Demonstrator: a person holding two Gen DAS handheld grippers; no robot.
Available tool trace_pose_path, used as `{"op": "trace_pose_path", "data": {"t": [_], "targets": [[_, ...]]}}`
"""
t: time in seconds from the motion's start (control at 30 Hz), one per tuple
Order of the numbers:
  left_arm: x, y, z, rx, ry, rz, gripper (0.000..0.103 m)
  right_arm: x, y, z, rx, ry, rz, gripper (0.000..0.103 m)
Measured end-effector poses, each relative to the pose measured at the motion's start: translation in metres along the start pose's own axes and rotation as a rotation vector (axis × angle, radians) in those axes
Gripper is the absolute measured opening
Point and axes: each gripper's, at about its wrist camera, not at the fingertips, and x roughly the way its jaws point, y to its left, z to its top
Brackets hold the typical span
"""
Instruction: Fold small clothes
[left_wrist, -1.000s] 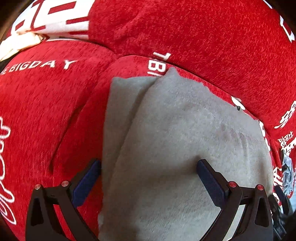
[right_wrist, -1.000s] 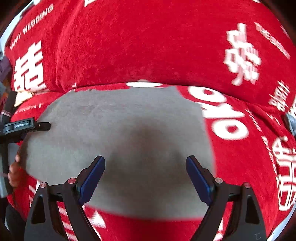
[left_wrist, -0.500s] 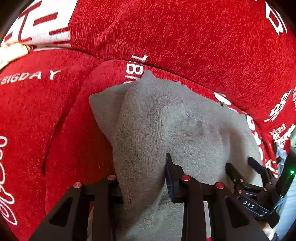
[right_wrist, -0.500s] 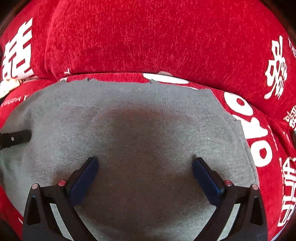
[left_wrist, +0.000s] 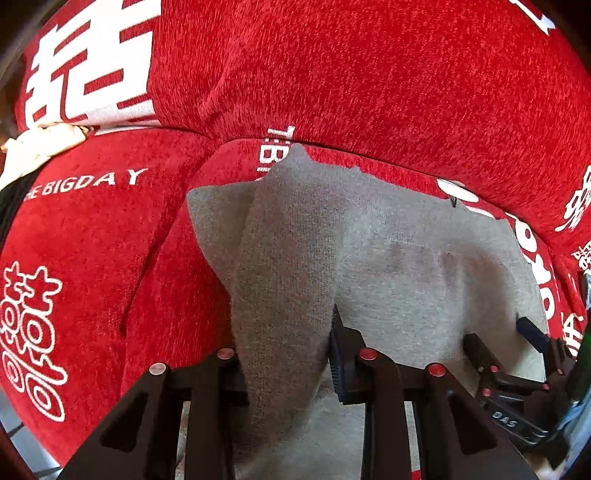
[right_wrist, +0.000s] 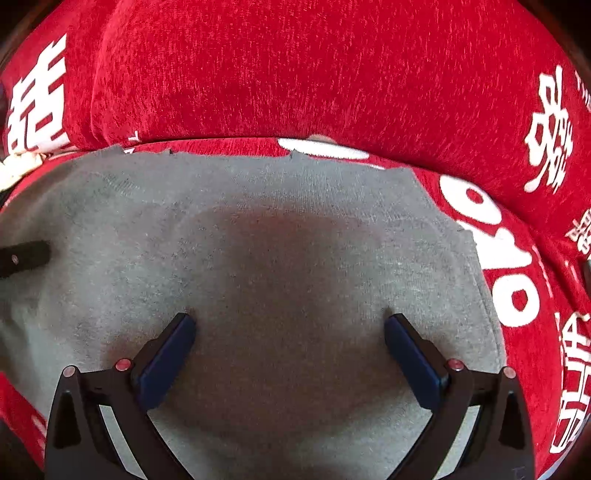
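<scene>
A grey knitted cloth (left_wrist: 406, 266) lies on a red sofa cover (left_wrist: 332, 74) that carries white letters and signs. In the left wrist view the cloth fills the middle and the lower right of the frame, and its far edge reaches almost to the seam under the back cushion. The left gripper (left_wrist: 288, 354) is at the bottom centre of that frame. Its jaws stand close together and pinch a raised fold of the grey cloth, which goes up between them like a ridge toward the upper middle. At the lower right edge of the same frame the right gripper (left_wrist: 517, 343) can be seen above the cloth.

In the right wrist view the grey cloth (right_wrist: 295, 221) spreads flat over most of the frame. The right gripper (right_wrist: 288, 332) is at the bottom centre with its jaws wide apart. Both blue pads (right_wrist: 166, 358) are just over the cloth, with flat cloth and nothing gripped between them. A black finger of the left gripper (right_wrist: 26, 254) shows at the left edge.
</scene>
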Motion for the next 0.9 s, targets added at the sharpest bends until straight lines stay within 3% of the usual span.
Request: {"op": "trace_pose_path", "data": {"t": [0.27,0.4,0.67,0.9], "targets": [[-0.019,-0.037,-0.001,0.058,-0.027,0.098,0.030,-0.027,-0.047,-0.025,0.048,-0.044,0.009,0.102],[-0.032,-0.069,-0.005,0.092,-0.033,0.113,0.029,-0.039,-0.078,-0.035,0.059,-0.066,0.006,0.102],[-0.063,-0.153,-0.005,0.110,-0.026,0.055,0.028,-0.067,-0.183,-0.067,0.254,-0.135,0.006,0.102],[-0.054,-0.261,-0.014,0.178,-0.008,-0.003,0.028,-0.065,-0.231,-0.092,0.343,-0.151,0.021,0.102]]}}
